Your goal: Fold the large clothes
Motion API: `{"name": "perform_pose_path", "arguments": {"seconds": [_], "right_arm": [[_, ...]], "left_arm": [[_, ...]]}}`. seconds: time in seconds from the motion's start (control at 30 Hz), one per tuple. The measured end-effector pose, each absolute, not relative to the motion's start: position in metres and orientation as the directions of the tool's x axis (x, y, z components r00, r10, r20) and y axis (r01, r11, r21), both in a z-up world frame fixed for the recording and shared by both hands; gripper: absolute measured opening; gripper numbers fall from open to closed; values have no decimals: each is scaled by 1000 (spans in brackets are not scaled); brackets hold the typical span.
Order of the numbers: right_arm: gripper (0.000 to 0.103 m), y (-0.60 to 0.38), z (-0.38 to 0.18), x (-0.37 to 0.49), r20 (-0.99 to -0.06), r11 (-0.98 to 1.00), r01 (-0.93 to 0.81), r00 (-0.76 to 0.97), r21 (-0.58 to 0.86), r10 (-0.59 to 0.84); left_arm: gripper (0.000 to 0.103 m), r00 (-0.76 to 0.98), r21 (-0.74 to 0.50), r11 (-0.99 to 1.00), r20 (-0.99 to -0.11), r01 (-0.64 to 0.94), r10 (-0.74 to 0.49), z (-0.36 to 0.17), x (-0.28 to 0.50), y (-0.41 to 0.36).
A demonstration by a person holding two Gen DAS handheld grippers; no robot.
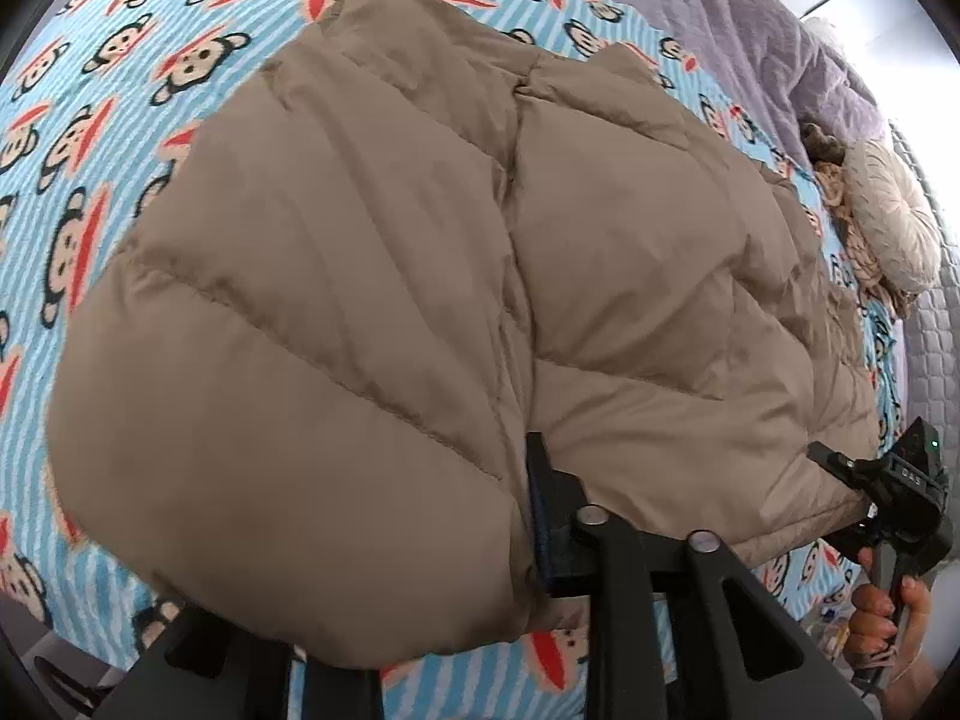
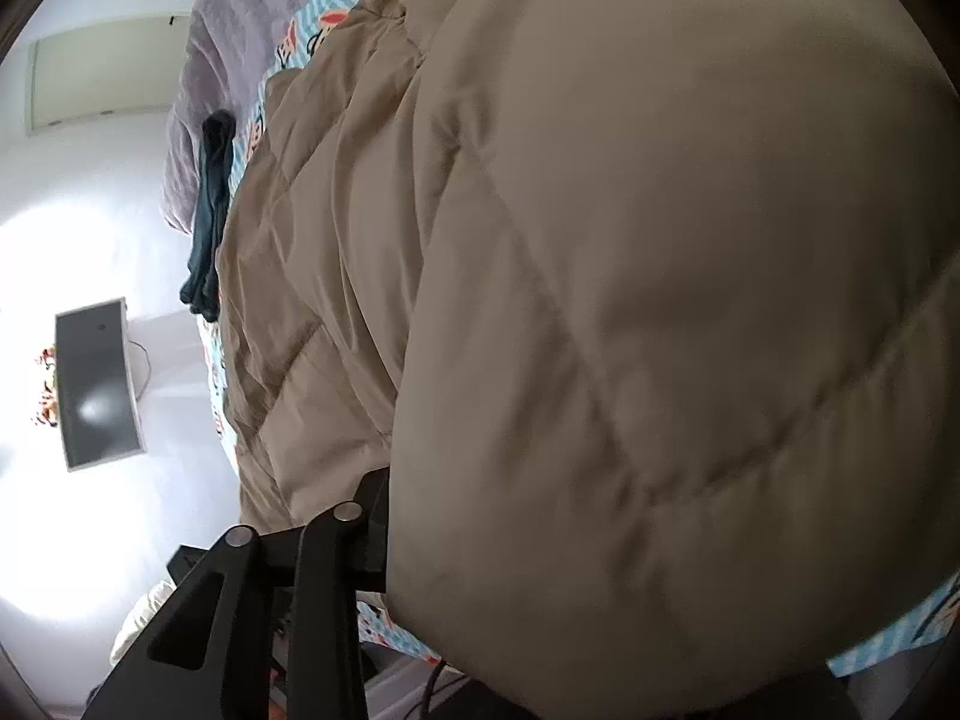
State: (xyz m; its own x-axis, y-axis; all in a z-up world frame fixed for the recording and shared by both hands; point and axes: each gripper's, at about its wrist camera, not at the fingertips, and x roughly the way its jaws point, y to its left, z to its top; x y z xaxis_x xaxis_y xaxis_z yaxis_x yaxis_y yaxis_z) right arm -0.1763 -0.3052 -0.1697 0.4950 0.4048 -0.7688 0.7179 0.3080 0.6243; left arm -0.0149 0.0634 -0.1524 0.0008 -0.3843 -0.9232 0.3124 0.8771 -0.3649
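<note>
Jaws: left gripper (image 1: 420, 528) on puffer jacket (image 1: 420, 252) | bedsheet (image 1: 90, 120) below

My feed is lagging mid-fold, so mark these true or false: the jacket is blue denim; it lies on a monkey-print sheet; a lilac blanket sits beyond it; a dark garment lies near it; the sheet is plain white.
1. Blue denim jacket: false. It is a tan quilted puffer jacket.
2. On a blue striped monkey-print sheet: true.
3. Lilac fleece blanket beyond: true.
4. Dark teal garment near it: true.
5. Plain white sheet: false; patterned.
</note>
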Motion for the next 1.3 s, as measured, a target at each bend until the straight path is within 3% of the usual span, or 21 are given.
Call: {"name": "perform_pose_path", "arguments": {"seconds": [0.13,0.2,0.4,0.57,0.67,0.9,1.17,1.23,1.27,1.3], "right_arm": [[48,-302,-168,-177,-792,340,728,460,595,401],[55,-300,-167,-178,-803,356,732,444,581,396],[72,-296,-156,-180,-837,427,726,401,539,373],[73,-296,-152,-185,-854,445,736,370,510,366],[85,-298,-150,-192,-862,457,738,363,497,353],[85,-312,-130,-226,-905,494,760,316,421,285],[85,-359,-77,-258,-939,466,831,345,302,-6],[82,-366,-72,-240,-932,497,814,361,301,-26],[67,-368,-73,-231,-932,512,806,362,297,-29],[40,-371,-75,-214,-936,533,798,351,281,-32]], "left_arm": [[33,-16,-354,882,-930,311,-367,-151,-17,68],[56,-4,-305,899,-947,315,-320,-147,-18,70],[57,26,-243,906,-963,345,-268,-128,-25,83],[57,56,-199,917,-971,345,-231,-115,-27,96],[57,73,-177,925,-974,336,-213,-108,-27,105],[57,196,-36,929,-974,368,-115,-79,-28,121],[57,247,-55,941,-958,334,-144,-82,30,105],[57,264,-36,933,-955,359,-139,-92,47,82],[57,277,-22,929,-952,370,-133,-96,54,72],[57,293,-2,925,-948,379,-122,-102,64,60]]}}
